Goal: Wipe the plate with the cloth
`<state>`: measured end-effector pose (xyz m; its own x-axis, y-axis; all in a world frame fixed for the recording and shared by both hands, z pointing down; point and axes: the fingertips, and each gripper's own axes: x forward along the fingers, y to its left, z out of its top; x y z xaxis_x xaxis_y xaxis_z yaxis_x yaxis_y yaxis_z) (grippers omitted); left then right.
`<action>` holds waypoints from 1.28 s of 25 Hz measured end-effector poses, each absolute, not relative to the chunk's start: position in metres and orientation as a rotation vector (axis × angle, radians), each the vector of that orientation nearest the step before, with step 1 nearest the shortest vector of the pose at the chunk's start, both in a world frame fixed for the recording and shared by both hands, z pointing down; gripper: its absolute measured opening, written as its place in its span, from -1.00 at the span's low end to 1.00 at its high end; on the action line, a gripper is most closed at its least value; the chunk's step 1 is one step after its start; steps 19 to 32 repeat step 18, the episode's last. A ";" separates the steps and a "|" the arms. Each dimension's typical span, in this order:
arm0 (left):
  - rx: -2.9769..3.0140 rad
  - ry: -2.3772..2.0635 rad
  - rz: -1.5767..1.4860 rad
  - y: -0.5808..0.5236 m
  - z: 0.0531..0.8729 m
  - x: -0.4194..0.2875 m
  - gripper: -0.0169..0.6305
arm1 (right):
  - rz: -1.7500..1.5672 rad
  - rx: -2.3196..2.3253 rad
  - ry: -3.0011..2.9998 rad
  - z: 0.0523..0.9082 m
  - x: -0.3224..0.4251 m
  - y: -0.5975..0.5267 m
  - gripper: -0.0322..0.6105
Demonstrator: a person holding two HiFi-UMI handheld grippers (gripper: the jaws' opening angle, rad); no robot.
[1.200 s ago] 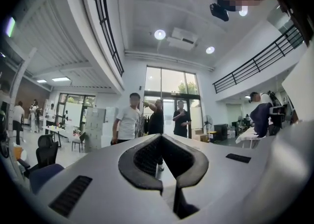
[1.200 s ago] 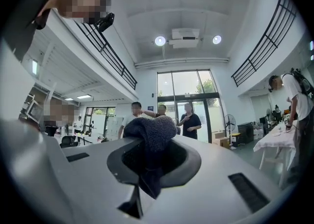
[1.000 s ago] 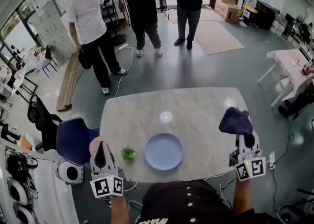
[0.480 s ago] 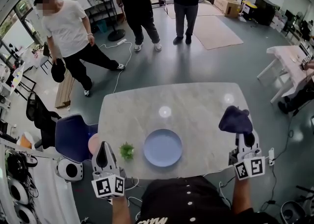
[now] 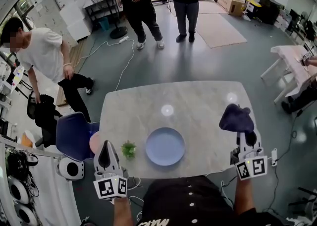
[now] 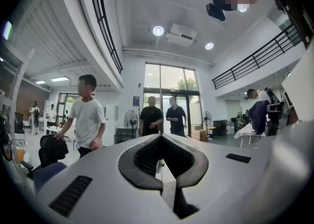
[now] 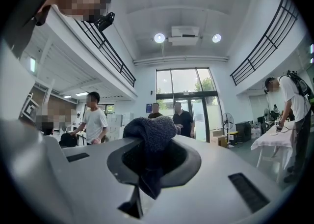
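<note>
Wiping had not started. The plate, pale blue and round, sat bare on the bench near its close edge, with nothing touching it and no cloth on it. The pickup looked done: the dark blue cloth was up off the bench, bunched in the right gripper. In the right gripper view the jaws were clamped on the cloth, with a wad bulging over the top of them and a tail hanging down between them. Left to do, as I judged it: carry the cloth over to the plate, bring it down onto the surface, and do the whole wipe.

Cloth relative to plate: well off to the plate's right in the head view, held over the bench's right side and above its surface, not over the plate. The right gripper pointed away from the person, roughly level, not aimed down at the plate.

The left gripper was near the bench's close left corner. The left gripper view showed its jaws together with nothing between them. It sat to the plate's left, apart from it, with a small green plant between it and the plate. Nothing was steadying the plate. Whether the plate was dirty could not be told.
</note>
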<state>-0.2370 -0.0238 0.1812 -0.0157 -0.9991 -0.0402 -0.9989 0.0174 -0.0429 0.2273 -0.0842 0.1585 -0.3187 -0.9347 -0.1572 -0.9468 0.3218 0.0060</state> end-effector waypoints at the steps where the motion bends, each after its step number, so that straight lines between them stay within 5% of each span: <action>1: -2.165 2.198 -0.002 -0.024 0.180 -0.238 -0.90 | 0.147 -1.752 2.453 0.157 0.225 -0.085 -0.80; 32: -2.149 2.207 -0.009 -0.026 0.178 -0.231 -0.90 | 0.167 -1.721 2.481 0.156 0.222 -0.091 -0.80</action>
